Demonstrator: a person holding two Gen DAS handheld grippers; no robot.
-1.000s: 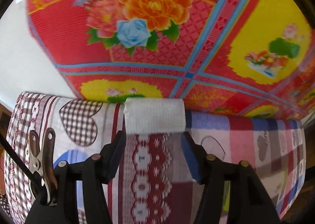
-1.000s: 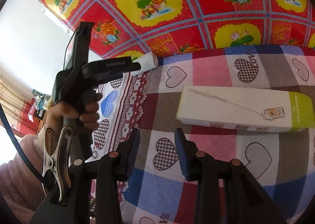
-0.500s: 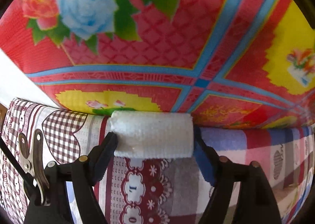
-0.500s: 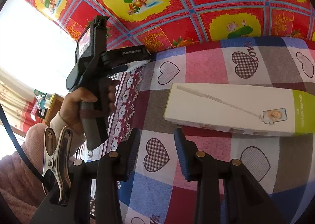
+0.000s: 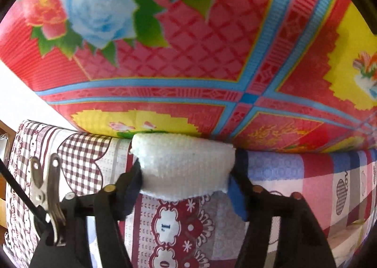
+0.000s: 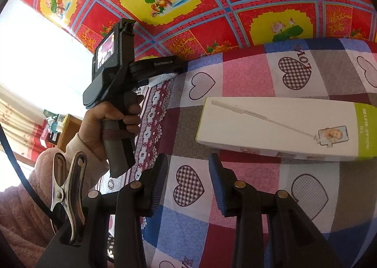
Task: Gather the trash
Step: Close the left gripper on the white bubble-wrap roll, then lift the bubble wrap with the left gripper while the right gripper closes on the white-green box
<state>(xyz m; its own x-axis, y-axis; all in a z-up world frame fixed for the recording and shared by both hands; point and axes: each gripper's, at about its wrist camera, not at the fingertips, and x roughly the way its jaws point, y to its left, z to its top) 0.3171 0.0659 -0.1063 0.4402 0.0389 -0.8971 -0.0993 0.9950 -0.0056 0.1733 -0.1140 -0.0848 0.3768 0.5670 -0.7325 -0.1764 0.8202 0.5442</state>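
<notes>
Now the left gripper (image 5: 186, 178), its jaws just closing, clenches the white foam piece (image 5: 185, 169) at the checked cloth's (image 5: 282, 173) edge; beside the selfie stick box (image 6: 282, 129), the right gripper (image 6: 188, 185) stands released, grasping nothing.

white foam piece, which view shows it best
The left wrist view: the white foam piece fills the centre, pinched between the left gripper fingers at the patchwork cloth's far edge. The right wrist view shows only a sliver under that gripper.
</notes>
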